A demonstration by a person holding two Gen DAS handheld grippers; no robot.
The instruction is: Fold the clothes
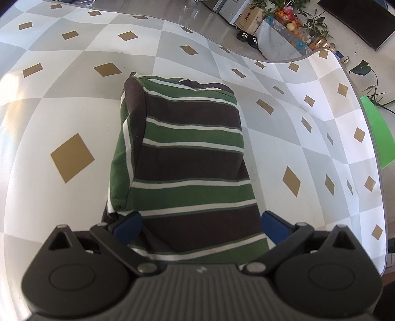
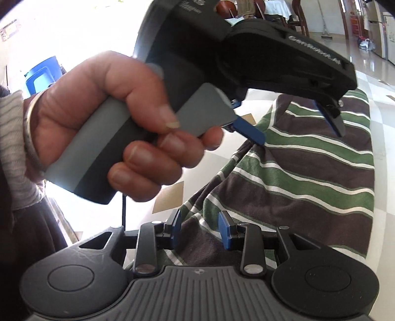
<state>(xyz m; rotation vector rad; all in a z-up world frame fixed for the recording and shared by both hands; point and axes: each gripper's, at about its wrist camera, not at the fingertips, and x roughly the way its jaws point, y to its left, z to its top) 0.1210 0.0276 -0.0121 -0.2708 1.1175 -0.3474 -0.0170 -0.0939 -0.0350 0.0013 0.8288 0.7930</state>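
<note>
A green, brown and white striped garment point(image 1: 192, 158) lies folded into a long narrow strip on the checked tablecloth point(image 1: 61, 106). My left gripper point(image 1: 201, 224) is open wide, one blue pad on each side of the strip's near end. In the right wrist view a hand point(image 2: 118, 128) holds that left gripper point(image 2: 291, 128) over the garment point(image 2: 308, 177), one fingertip touching a raised ridge of cloth. My right gripper point(image 2: 201, 230) has its blue pads close together, with bunched fabric from the garment's near edge filling the gap.
The tablecloth's far edge curls up at the right point(image 1: 345, 81). Beyond it are potted plants point(image 1: 313, 22), a cardboard box point(image 1: 249, 17), black slippers point(image 1: 246, 38) and a green chair point(image 1: 377, 133). A sleeve point(image 2: 14, 148) fills the left side of the right wrist view.
</note>
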